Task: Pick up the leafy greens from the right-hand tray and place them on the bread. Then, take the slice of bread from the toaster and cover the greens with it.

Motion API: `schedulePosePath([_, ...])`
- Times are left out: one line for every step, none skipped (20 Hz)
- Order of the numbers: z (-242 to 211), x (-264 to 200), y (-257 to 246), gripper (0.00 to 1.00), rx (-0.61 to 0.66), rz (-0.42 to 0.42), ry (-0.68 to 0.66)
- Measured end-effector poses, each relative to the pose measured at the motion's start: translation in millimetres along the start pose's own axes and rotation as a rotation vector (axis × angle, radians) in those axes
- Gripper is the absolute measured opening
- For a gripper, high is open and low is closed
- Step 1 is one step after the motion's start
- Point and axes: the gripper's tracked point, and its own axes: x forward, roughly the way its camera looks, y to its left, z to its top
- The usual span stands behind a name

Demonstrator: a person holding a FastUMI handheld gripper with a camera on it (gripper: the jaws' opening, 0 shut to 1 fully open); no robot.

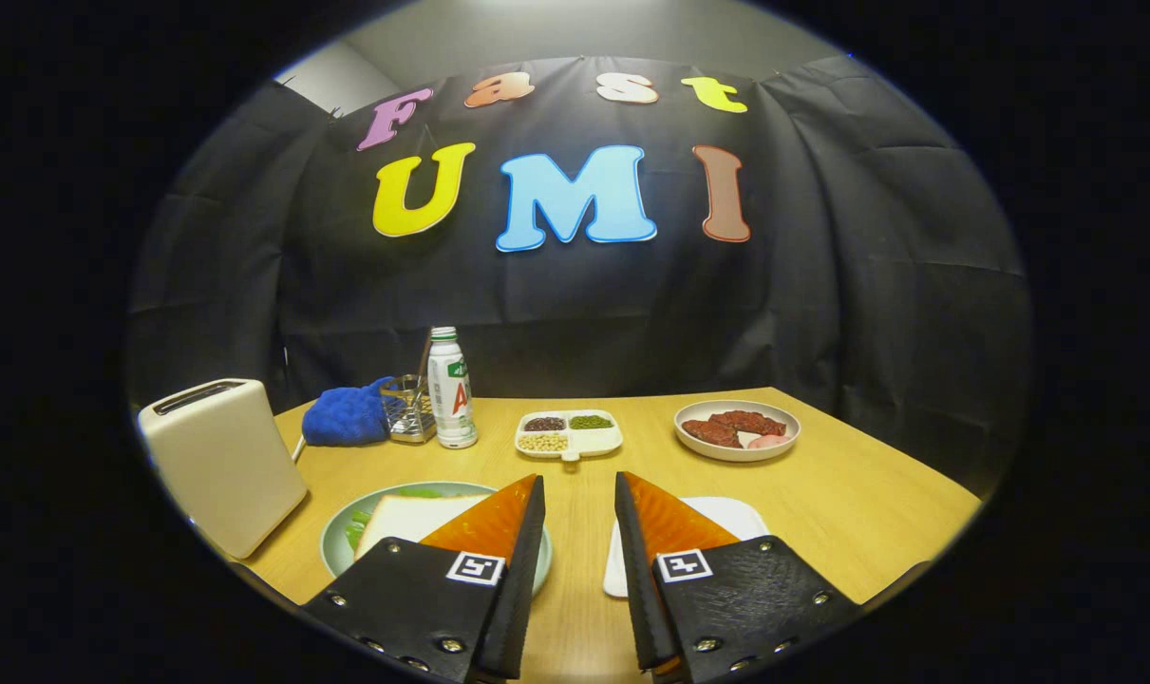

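The jaws stand spread with bare tabletop between them, pinching nothing. Under the left finger a plate holds a bread slice lying over greens that peek out at its edge. Under the right finger sits a white tray. Left of the plate stands the toaster. Beyond lie a divided bean dish, a meat plate, a bottle, a wire holder and a blue mitt.
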Motion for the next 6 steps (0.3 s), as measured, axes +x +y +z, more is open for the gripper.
schedulePosePath([2,-1,-14,0.44,-0.019,-0.016,-0.009])
schedulePosePath([1,-2,-31,0.44,-0.034,-0.04,-0.008])
schedulePosePath([-2,-4,-44,0.44,-0.039,-0.053,0.001])
schedulePosePath([-5,-5,-55,0.44,-0.037,-0.063,0.011])
schedulePosePath([-7,-7,-65,0.44,-0.03,-0.071,0.017])
schedulePosePath([-9,-8,-76,0.44,-0.023,-0.083,0.022])
